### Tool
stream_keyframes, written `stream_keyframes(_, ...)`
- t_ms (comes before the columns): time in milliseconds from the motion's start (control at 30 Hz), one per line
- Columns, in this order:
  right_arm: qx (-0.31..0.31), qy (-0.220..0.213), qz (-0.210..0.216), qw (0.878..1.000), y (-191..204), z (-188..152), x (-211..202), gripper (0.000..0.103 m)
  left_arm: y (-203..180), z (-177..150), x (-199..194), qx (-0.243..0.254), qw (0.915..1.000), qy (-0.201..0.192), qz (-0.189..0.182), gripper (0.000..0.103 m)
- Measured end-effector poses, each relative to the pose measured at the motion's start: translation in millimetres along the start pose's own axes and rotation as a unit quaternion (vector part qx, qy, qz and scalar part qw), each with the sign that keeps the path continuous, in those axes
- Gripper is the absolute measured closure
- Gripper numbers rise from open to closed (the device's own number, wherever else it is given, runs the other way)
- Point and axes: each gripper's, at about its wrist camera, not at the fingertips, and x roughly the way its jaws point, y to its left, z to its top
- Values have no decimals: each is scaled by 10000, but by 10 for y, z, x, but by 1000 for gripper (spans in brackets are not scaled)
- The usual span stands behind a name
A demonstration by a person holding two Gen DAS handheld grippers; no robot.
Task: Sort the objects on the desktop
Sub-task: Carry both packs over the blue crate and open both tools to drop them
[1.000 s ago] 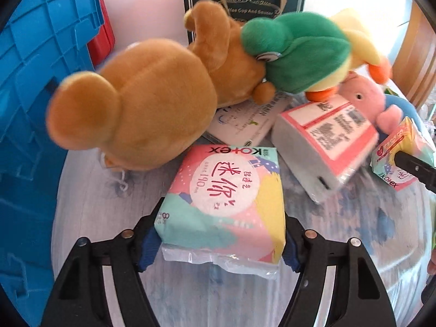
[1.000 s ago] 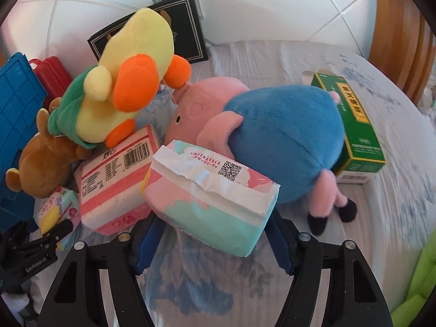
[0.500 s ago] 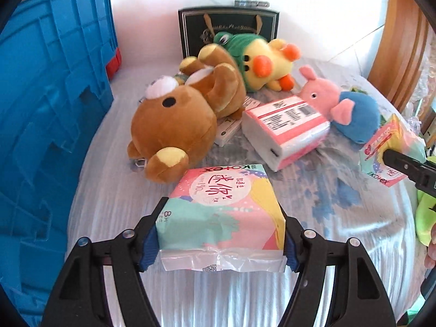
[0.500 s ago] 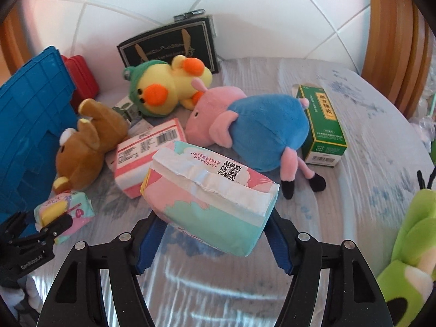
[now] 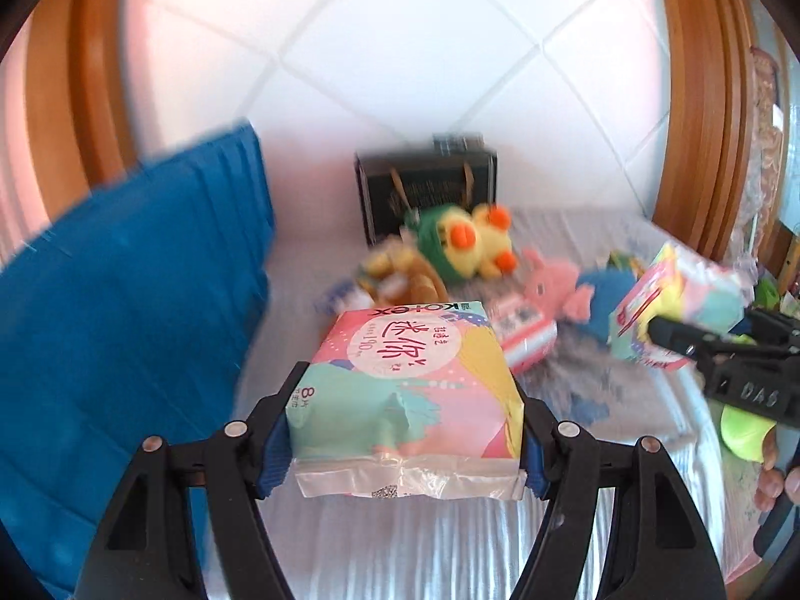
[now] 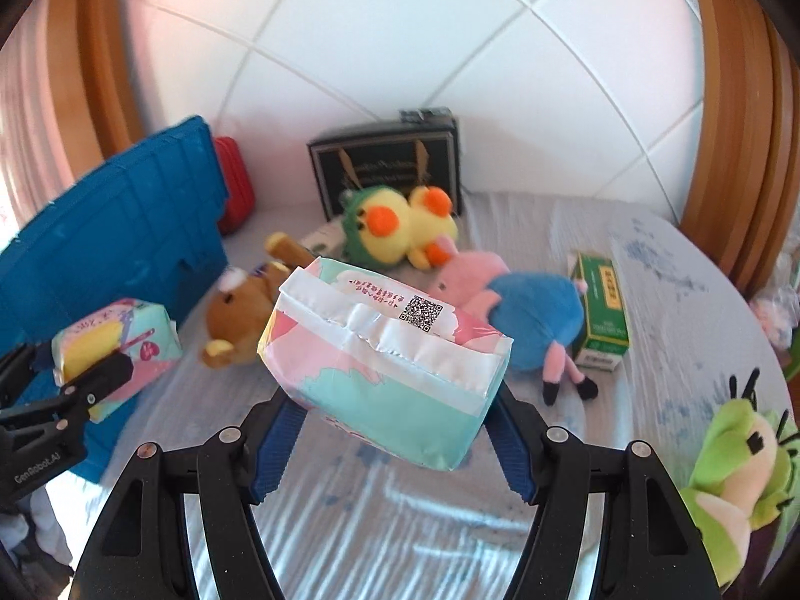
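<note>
Blue crate [image 6: 115,250] stands at left on the cloth-covered worktop [image 6: 675,300]. Left gripper [image 5: 405,430]: fingers clamped on a pastel pad pack [image 5: 410,380], held clear above the cloth. Right gripper [image 6: 395,430]: fingers clamped on a second pad pack [image 6: 385,350], tilted, lifted over the plush toys [image 6: 400,225]

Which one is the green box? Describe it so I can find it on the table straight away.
Start at the black bag standing against the tiled wall, then go right and nearer along the table, past the pink pig in blue. The green box lies flat just beyond the pig, on the side away from the blue crate. It is the only hard carton there; its neighbours are plush.
</note>
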Motion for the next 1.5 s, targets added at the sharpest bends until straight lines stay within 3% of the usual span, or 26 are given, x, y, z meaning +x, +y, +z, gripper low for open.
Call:
stream_keyframes(333, -698, -935, 682, 9908, 1023, 353, -594, 34, 660, 297, -1063, -147, 9914, -1153, 596, 33)
stream_keyframes(567, -1037, -1409, 1418, 9743, 1852, 745, -852, 34, 1486, 416, -1609, -491, 9745, -1546, 1549, 33)
stream_keyframes(800, -1354, -1350, 2248, 9555, 2858, 1020, -856, 34, 2448, 290, -1709, -818, 9616, -1150, 2354, 33)
stream_keyframes(933, -1562, -1114, 2451, 9503, 3404, 1026, -702, 34, 2857, 172, -1627, -1031, 9596, -837, 2482, 33)
stream_keyframes(1233, -2258, -679, 2234, 9458, 4323, 958, -399, 34, 3430, 82, -1494, -1292, 9588, -526, 2473, 33)
stream_keyframes(1500, -2594, -476, 1886, 9460, 4525, 932, -194, 34, 3659, 67, -1347, -1357, 9598, -409, 2422, 32)
